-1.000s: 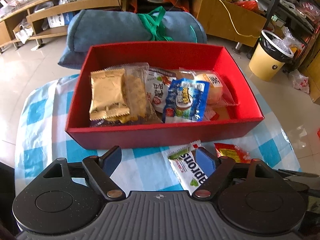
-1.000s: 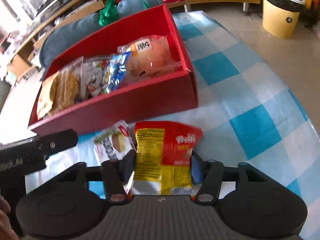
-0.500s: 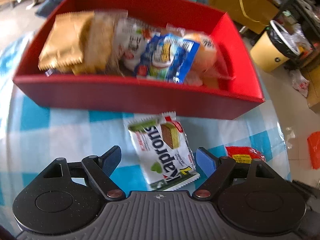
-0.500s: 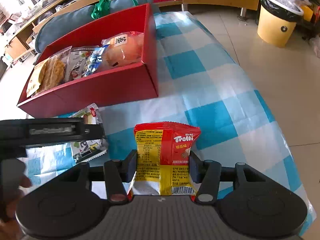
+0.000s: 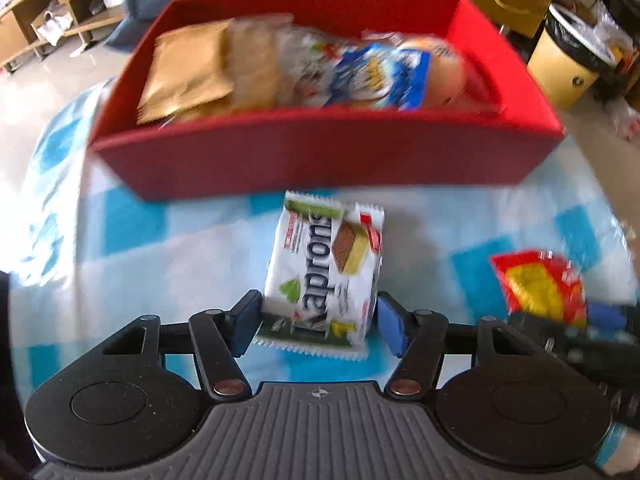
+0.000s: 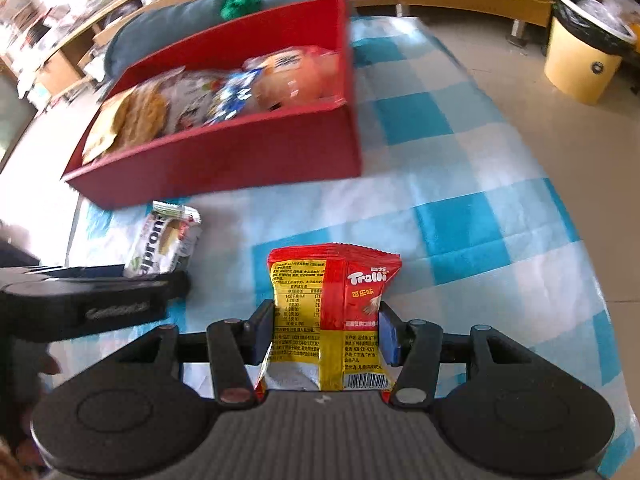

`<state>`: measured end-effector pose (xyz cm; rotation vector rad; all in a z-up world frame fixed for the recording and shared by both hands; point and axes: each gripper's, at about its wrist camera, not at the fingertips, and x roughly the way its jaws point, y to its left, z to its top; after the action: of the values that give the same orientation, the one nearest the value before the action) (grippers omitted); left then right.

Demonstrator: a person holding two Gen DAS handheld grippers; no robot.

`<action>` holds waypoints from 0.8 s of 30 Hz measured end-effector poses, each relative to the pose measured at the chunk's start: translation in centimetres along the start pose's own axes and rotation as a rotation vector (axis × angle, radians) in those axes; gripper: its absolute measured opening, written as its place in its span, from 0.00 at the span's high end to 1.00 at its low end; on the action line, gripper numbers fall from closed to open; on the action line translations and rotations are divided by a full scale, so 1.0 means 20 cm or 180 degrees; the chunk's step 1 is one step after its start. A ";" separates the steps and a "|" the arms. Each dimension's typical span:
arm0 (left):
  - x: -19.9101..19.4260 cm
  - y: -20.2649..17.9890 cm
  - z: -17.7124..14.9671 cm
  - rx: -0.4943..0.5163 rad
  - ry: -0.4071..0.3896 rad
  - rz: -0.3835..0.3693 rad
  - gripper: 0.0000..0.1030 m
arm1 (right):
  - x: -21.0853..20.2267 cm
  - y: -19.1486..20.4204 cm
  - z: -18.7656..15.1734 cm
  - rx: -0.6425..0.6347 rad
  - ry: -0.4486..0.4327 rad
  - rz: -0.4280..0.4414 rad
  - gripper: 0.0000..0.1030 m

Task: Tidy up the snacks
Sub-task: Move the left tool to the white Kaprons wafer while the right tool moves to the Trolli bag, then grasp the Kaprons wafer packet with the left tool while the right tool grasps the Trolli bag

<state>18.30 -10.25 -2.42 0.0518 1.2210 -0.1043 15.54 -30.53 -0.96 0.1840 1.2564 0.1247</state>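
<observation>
Closing left tool point(image 5: 319, 326) around "Kaprons" wafer pack point(image 5: 325, 276); right tool point(image 6: 326, 334) clamps red-yellow "Trolli" bag point(image 6: 334, 312).

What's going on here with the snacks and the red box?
A person is packing snacks into a red box with a gripper in each hand. The right gripper holds a red Trolli packet in its jaws above the checked cloth. The left gripper is closing its jaws around a white wafer packet that lies on the cloth in front of the box. Several snacks are already in the box.
</observation>
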 end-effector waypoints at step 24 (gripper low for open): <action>0.05 0.09 -0.02 0.0208 -0.0131 0.0104 0.00 | 0.10 0.19 -0.06 -0.0461 -0.0050 -0.0061 0.12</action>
<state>18.39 -8.52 -3.49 0.1261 1.1751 -0.1164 15.06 -26.39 -2.43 0.0478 1.2281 0.1968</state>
